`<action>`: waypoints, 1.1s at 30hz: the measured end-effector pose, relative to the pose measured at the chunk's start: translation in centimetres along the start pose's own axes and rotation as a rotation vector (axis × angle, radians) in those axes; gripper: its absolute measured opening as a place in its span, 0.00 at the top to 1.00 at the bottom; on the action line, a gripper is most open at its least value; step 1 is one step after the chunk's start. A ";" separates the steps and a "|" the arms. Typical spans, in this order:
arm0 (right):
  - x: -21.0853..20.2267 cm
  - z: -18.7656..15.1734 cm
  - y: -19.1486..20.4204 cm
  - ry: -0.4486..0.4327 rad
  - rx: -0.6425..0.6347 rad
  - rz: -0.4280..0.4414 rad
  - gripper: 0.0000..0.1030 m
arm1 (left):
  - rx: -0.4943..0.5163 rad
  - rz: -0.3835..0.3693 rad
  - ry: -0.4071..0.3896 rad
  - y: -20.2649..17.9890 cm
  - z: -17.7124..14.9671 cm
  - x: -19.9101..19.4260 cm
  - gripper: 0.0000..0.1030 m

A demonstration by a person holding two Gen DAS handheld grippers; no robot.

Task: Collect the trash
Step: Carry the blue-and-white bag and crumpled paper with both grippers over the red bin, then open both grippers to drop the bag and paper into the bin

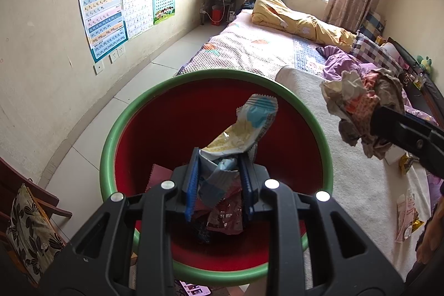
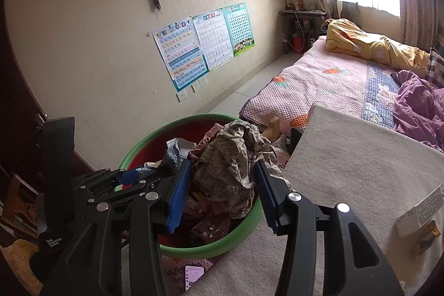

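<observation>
You can read "Data Acquisition System" in small white print on the black handle of the left gripper unit (image 2: 57, 242), seen from right wrist cam. The blue-bordered pinyin chart on the beige wall (image 1: 103, 18) shows rows of lowercase letters and a Chinese title, too small to make out. The crumpled brown printed paper wad (image 2: 231, 160) carries dense print, unreadable. The white label strip w/ fine print on the grey blanket (image 2: 420, 208): illegible.
</observation>
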State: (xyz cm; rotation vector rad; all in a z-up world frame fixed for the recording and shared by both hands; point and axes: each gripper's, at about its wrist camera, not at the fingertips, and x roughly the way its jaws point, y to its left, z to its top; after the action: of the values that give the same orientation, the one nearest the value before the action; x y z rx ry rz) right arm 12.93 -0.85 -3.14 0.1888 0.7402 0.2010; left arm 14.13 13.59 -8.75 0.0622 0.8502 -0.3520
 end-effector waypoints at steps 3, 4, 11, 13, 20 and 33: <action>0.2 -0.1 0.0 0.004 0.000 0.003 0.55 | -0.001 0.001 0.000 0.2 0.1 0.1 0.75; 0.3 0.0 0.0 0.006 -0.001 0.005 0.55 | -0.001 0.001 0.000 0.2 0.2 0.1 0.75; 1.6 0.1 0.0 0.030 0.003 0.037 0.55 | 0.004 0.011 -0.002 1.5 1.1 0.8 0.75; 2.1 0.1 0.2 0.038 0.003 0.044 0.55 | 0.003 0.014 -0.002 1.9 1.3 1.1 0.75; 3.2 0.1 -0.2 0.060 0.023 0.076 0.47 | -0.018 0.032 -0.003 2.3 1.1 1.2 0.59; -1.5 -1.1 -3.5 0.006 0.076 0.065 0.36 | -0.027 0.069 -0.034 0.0 0.0 -0.4 0.33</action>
State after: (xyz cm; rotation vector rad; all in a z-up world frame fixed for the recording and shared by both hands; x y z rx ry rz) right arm 11.51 -4.50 -3.78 0.2854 0.7489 0.2358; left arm 13.92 13.66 -8.47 0.0600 0.8173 -0.2757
